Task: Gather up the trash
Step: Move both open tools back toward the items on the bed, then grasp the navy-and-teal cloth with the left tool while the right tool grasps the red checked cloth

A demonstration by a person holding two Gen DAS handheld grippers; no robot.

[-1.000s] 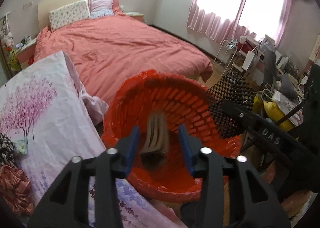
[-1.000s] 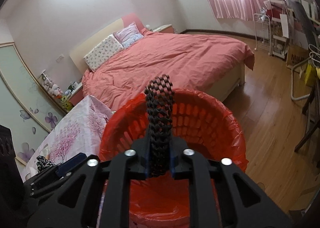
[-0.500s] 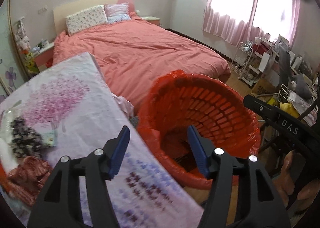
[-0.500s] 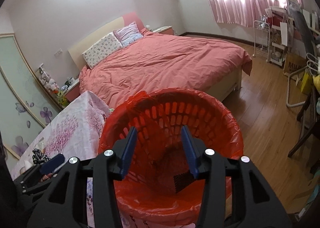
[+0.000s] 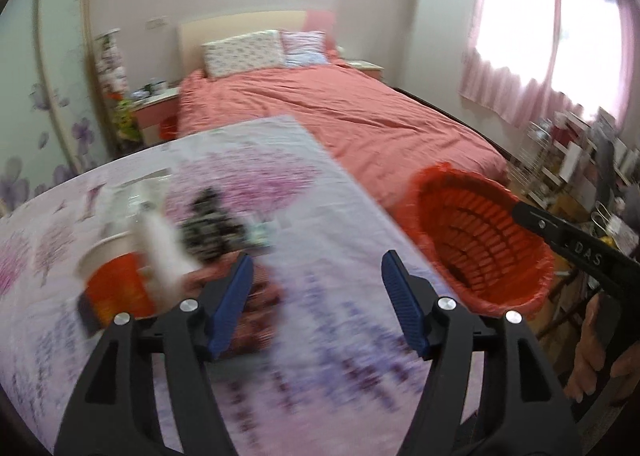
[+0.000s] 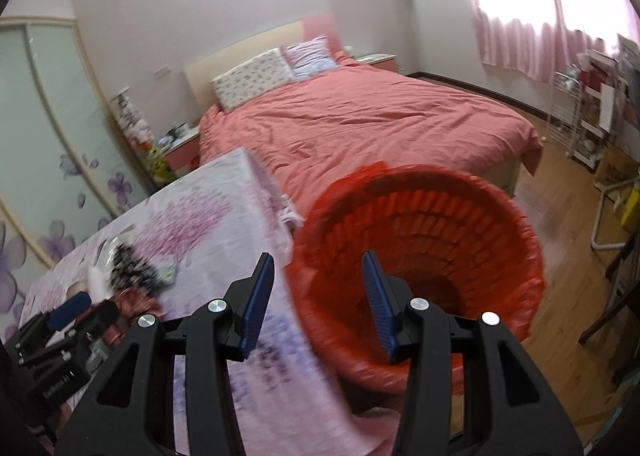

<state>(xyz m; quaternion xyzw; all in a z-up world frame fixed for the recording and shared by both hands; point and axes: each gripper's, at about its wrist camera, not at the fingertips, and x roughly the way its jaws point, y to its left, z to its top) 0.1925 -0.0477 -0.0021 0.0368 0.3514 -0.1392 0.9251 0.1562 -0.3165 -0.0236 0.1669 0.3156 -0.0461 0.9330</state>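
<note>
Apparently both tools were empty: the left gripper (image 5: 316,302), fingers spread wide, hung over the blurred litter on the floral-print tablecloth (image 5: 340,336), namely an orange paper cup (image 5: 116,284), a white tube-like piece (image 5: 160,252) and a dark crumpled wrapper (image 5: 208,228). To do it well, it should probably settle on one piece, perhaps the cup, and close slowly around it. Further right, the right gripper (image 6: 318,298), fingers also wide, faced the red plastic basket lined with a red bag (image 6: 520,248) beside the table.

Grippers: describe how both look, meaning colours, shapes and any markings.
The left gripper and the right gripper match: black angular frames with triangular cut-outs, silver round screw heads at the joints, and blue ribbed pads on the fingers. The right one's body shows white letters "DAS" in the left wrist view. No cables or sleeves show.
</note>
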